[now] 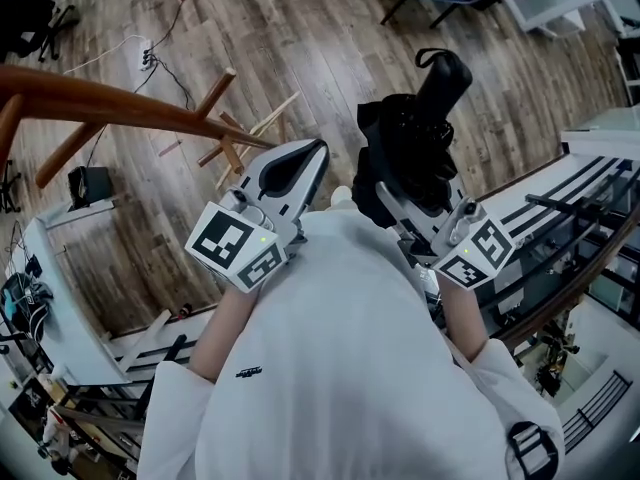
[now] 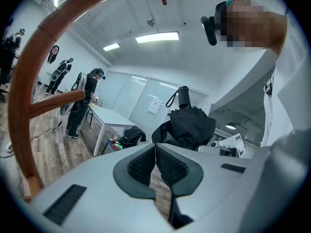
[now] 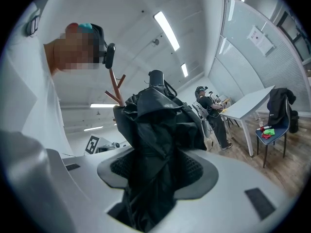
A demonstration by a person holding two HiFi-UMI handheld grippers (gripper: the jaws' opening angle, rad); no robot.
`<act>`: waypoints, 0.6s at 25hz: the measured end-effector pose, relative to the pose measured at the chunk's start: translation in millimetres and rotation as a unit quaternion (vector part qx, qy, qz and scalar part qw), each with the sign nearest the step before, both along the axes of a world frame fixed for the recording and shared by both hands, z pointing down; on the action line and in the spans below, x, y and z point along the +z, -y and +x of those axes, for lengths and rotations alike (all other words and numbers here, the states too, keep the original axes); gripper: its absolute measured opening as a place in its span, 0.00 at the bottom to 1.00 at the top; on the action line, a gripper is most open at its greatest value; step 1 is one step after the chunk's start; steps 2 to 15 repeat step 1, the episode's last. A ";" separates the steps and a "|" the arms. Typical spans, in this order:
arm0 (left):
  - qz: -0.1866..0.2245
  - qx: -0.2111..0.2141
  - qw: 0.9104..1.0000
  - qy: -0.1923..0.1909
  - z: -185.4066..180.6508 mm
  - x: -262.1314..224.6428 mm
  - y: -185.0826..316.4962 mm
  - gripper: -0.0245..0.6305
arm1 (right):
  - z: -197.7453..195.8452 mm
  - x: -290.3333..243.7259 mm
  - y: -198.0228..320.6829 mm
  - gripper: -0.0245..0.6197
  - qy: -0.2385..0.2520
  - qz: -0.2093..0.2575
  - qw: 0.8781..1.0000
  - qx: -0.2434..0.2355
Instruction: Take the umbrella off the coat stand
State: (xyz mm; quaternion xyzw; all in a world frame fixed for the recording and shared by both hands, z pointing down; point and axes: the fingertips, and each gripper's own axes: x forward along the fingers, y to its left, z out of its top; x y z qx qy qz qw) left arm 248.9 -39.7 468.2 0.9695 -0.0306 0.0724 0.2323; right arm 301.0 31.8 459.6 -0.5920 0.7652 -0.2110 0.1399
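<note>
Right gripper (image 3: 158, 171) clamped on the folded black umbrella (image 3: 155, 125): the fabric fills the gap between both pads and the handle end rises past the fingertips. In the head view the umbrella lies right of the wooden coat stand (image 1: 120, 103). Left gripper (image 2: 155, 165): pads pressed together on nothing, with the umbrella beyond its tips.

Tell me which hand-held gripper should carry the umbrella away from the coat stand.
Right. The right hand-held gripper is clamped on the folded black umbrella; the left hand-held gripper is shut on nothing, beside the coat stand.
</note>
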 end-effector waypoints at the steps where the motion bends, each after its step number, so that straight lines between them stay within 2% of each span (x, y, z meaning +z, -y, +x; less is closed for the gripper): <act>1: 0.000 -0.001 1.000 0.000 3.2 -1.2 -4.0 0.07 | 2.8 -1.3 -3.4 0.44 0.001 0.001 1.000 -0.003; 15: 0.000 -0.001 1.000 0.000 3.2 -1.2 -4.0 0.07 | 2.8 -1.3 -3.4 0.44 0.001 0.001 1.000 -0.003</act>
